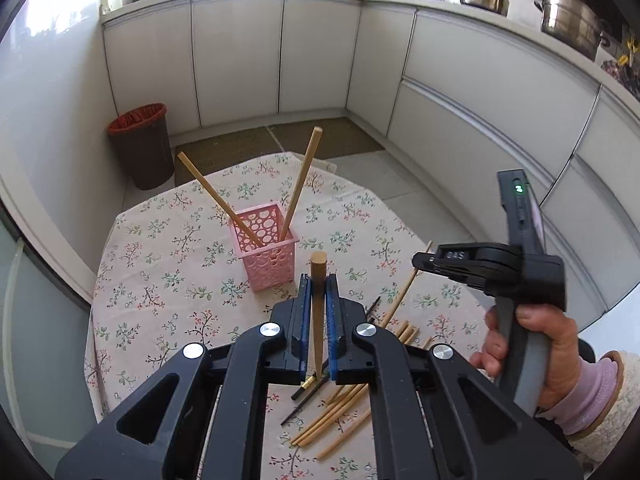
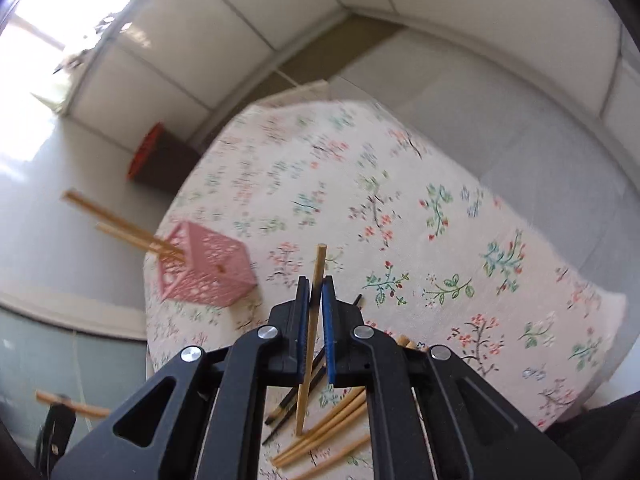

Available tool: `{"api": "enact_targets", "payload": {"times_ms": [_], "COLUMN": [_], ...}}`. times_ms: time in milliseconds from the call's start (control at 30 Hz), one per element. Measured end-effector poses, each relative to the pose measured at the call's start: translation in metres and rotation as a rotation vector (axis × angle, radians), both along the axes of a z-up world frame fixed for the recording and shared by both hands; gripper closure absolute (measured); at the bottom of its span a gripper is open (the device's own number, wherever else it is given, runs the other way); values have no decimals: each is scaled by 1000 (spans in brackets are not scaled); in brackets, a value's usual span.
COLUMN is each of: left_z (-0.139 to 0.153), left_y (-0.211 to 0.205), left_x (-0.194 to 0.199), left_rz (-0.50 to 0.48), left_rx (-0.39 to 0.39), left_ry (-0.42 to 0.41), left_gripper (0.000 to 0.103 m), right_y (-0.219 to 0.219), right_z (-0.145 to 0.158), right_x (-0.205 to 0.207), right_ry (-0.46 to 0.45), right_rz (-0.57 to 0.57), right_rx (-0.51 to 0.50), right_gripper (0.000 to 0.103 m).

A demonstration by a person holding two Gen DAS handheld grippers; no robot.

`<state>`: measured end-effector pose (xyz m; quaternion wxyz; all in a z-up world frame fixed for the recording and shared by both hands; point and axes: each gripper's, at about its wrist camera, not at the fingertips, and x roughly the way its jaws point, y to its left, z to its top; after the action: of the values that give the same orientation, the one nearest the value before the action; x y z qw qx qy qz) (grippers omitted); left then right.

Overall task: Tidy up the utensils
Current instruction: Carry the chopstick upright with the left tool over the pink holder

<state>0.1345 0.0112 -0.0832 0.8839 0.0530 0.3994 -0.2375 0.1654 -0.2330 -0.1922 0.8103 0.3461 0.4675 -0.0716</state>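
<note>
Gripping status, left gripper [image 1: 319,300]: jaws are clenched on a wooden chopstick [image 1: 318,312], which is held lengthwise between the blue pads, blunt end forward, above the table.
Right gripper [image 2: 316,304]: jaws are clamped on a thin bamboo chopstick [image 2: 312,340]; its lower tip is seen over the loose pile.
Right hand [image 1: 532,344]: the handle is grasped; a pink cuff is noted at the wrist.
Pink basket [image 1: 266,248]: it is stood upright on the floral tablecloth [image 1: 160,280]; two chopsticks [image 1: 300,184] are leaned inside, splayed apart.
Loose chopsticks [image 1: 340,412]: several light and dark ones are left lying on the cloth, near the grippers.
Bin [image 1: 142,144]: it is placed on the floor beyond the table.
</note>
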Motion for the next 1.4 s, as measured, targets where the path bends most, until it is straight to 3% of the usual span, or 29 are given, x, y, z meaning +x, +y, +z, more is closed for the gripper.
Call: {"api": "enact_targets", "payload": {"times_ms": [300,800,1133,1400], "left_z": [29,89,123,133], "left_y": [22,28,23,24], "left_x": [-36,-50,-4,46], "left_rz": [119,220,274,330], "left_rx": [-140,-142,-148,-163], "left_ry": [-66,-157,-188,-207], "left_gripper": [97,97,97,97], "right_y": [19,5,12,16], "right_z": [87,193,244,249], "right_x": [-64,-92,-70,-29], "right_ry": [-182,-390,-473,-482], "right_rz": [167,226,260,284], "right_rx": [-168,-157,-173,-194], "right_gripper": [97,97,97,97]}}
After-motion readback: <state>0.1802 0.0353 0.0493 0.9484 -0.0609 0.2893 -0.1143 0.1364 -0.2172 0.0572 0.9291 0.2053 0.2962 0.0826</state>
